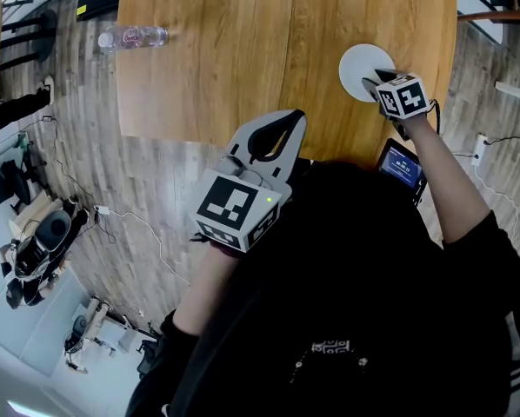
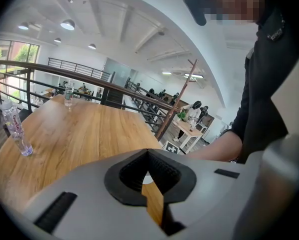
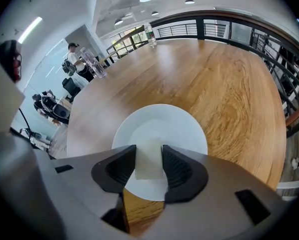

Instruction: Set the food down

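Observation:
A round white plate (image 1: pixel 357 63) (image 3: pixel 177 126) lies near the right end of the wooden table (image 1: pixel 225 50). My right gripper (image 1: pixel 375 83) (image 3: pixel 149 156) hangs tilted down just over the plate. It is shut on a pale, flat-sided piece of food (image 3: pixel 149 160), whose lower end hangs over the plate's near part. My left gripper (image 1: pixel 290 122) (image 2: pixel 148 155) is at the table's near edge, left of the plate. Its jaws meet at the tips with nothing between them.
A clear plastic water bottle (image 1: pixel 131 37) (image 2: pixel 14 128) lies at the table's far left. A small device with a blue screen (image 1: pixel 401 165) sits below the table edge by my right forearm. Railings and a wood-plank floor surround the table.

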Demonstrator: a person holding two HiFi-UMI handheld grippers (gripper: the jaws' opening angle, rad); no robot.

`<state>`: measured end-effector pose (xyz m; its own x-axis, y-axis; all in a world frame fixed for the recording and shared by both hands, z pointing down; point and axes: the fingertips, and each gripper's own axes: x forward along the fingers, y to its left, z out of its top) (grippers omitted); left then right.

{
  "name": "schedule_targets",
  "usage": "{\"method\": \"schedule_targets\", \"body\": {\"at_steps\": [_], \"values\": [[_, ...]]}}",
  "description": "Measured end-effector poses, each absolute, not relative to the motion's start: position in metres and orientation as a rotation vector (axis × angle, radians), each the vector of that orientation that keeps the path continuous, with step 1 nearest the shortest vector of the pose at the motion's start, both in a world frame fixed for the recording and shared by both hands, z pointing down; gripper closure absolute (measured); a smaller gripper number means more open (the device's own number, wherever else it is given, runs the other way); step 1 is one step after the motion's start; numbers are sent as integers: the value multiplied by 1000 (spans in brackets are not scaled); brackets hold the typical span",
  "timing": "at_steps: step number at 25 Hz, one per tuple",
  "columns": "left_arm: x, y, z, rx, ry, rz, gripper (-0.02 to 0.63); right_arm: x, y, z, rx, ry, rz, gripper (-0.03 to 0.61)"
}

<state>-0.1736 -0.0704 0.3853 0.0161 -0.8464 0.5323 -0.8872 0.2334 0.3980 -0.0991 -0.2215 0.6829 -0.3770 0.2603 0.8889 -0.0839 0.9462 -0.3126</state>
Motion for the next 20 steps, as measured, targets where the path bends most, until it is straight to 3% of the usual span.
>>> {"method": "schedule_targets", "body": {"at_steps": [6, 13, 20], "values": [[-178, -68, 393, 1589, -1824, 71, 615, -103, -215, 692, -132, -1898, 257, 406], [-173, -71, 393, 1606, -1817, 70, 615, -105, -214, 688, -112, -1900, 310, 357], [-174, -76, 381, 1683, -1812, 76, 615, -113, -220, 655, -39, -1988, 363, 356]]}}
